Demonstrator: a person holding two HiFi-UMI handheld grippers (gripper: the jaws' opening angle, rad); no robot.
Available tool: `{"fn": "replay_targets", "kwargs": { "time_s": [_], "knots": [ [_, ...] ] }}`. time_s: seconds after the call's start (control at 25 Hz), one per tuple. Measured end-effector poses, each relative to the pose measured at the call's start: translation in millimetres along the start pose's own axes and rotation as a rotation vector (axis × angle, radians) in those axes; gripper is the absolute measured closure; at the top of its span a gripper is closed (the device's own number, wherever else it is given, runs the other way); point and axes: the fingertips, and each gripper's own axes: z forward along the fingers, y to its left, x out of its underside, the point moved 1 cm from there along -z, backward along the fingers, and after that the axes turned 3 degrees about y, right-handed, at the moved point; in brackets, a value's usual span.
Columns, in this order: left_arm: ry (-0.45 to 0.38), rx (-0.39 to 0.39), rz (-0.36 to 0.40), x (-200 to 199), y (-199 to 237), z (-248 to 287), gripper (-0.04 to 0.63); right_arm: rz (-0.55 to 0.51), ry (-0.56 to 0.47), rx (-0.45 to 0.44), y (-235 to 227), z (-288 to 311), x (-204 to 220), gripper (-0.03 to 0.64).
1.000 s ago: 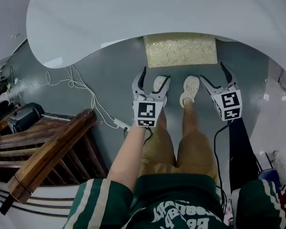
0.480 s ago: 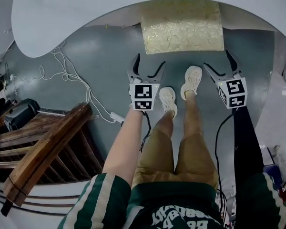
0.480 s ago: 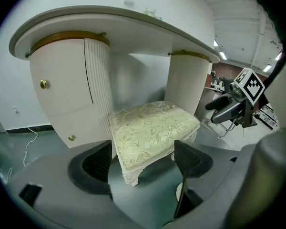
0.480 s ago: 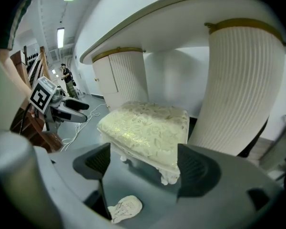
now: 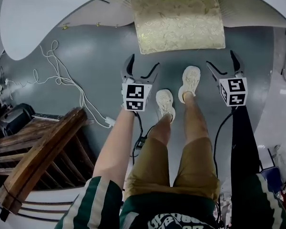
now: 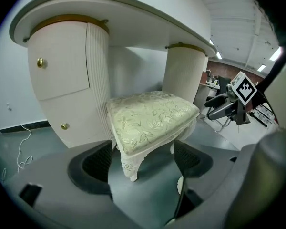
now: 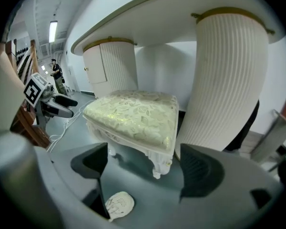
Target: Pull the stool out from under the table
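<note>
The stool (image 5: 179, 20) has a pale gold floral cushion and carved white legs. It stands on the grey floor, its far edge under the white table top (image 5: 38, 13). My left gripper (image 5: 143, 63) hangs open just short of the stool's near left corner and touches nothing. My right gripper (image 5: 220, 60) is beside the near right corner, its jaws opening with nothing between them. In the left gripper view the stool (image 6: 150, 118) stands ahead of the empty left gripper (image 6: 143, 161). In the right gripper view the stool (image 7: 133, 113) lies beyond the wide right gripper (image 7: 143, 166).
Two ribbed white table pedestals (image 6: 66, 80) (image 7: 224, 80) flank the stool. A dark wooden chair (image 5: 43, 151) stands at the left, with white cables (image 5: 66, 85) trailing over the floor. The person's shoes (image 5: 164, 103) (image 5: 189, 82) are between the grippers.
More of the stool now shows past the table edge. Both grippers stand a little further from its near edge. One foot has stepped back.
</note>
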Motion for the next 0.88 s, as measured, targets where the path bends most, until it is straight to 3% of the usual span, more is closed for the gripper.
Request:
{"fn": "replay_targets", "kwargs": {
  "time_s": [0.36,0.56,0.76,0.84,0.88],
  "knots": [
    [0.056,-0.013,-0.016,44,5,48,0.184,-0.073,0.038,-0.008,-30,48,26,0.115],
    [0.076,-0.017,0.027,55,8,74,0.181,-0.111,0.032,-0.023,-32,76,32,0.115],
    [0.089,-0.032,0.072,66,20,103,0.175,-0.201,-0.001,0.045,-37,109,35,0.117],
    [0.094,-0.045,0.078,69,24,109,0.172,-0.244,-0.021,0.076,-36,114,32,0.181],
    [0.092,-0.045,0.073,68,26,113,0.170,-0.266,-0.028,0.083,-36,116,29,0.183]
  ]
}}
